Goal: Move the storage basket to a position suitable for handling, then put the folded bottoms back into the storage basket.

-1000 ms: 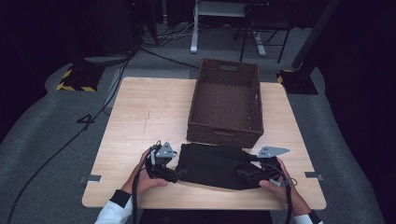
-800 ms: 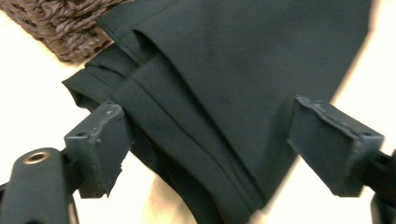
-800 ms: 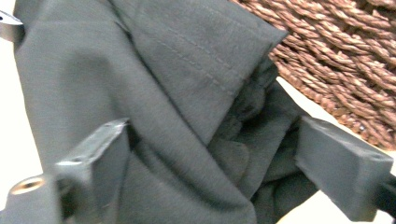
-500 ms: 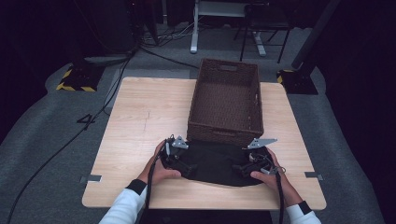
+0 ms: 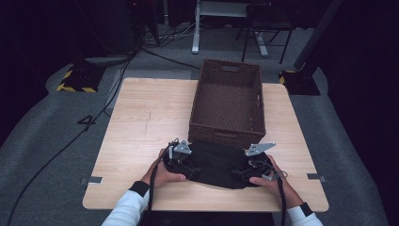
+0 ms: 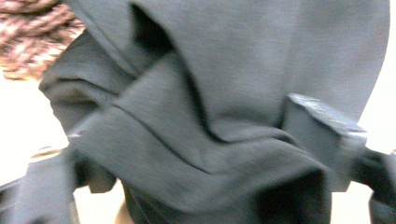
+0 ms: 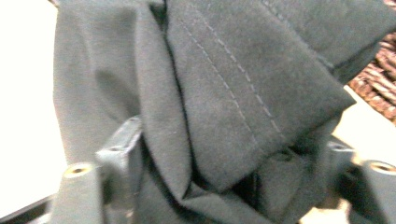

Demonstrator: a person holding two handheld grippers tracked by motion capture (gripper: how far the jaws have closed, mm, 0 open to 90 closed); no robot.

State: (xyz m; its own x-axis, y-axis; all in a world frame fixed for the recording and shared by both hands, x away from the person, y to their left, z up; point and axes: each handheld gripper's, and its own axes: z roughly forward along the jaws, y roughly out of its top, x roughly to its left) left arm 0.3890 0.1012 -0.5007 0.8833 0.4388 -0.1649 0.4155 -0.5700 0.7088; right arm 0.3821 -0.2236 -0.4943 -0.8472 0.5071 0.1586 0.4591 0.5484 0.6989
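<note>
Both hands have moved inward since the earlier frames, and the black cloth (image 5: 217, 165), then spread flatter, is now bunched between them. It lies near the table's (image 5: 141, 122) front edge, right of centre, its far edge touching the front wall of the wicker basket (image 5: 230, 101). The left gripper (image 5: 181, 162) sits at the cloth's left end; its jaws have just been closing, with folded fabric (image 6: 196, 140) between them, and appear clamped on it. The right gripper (image 5: 256, 167) sits at the right end; its jaws have likewise just been closing, and a stitched fold (image 7: 233, 102) is gathered between them, apparently gripped. The basket stands on the table's far right part.
</note>
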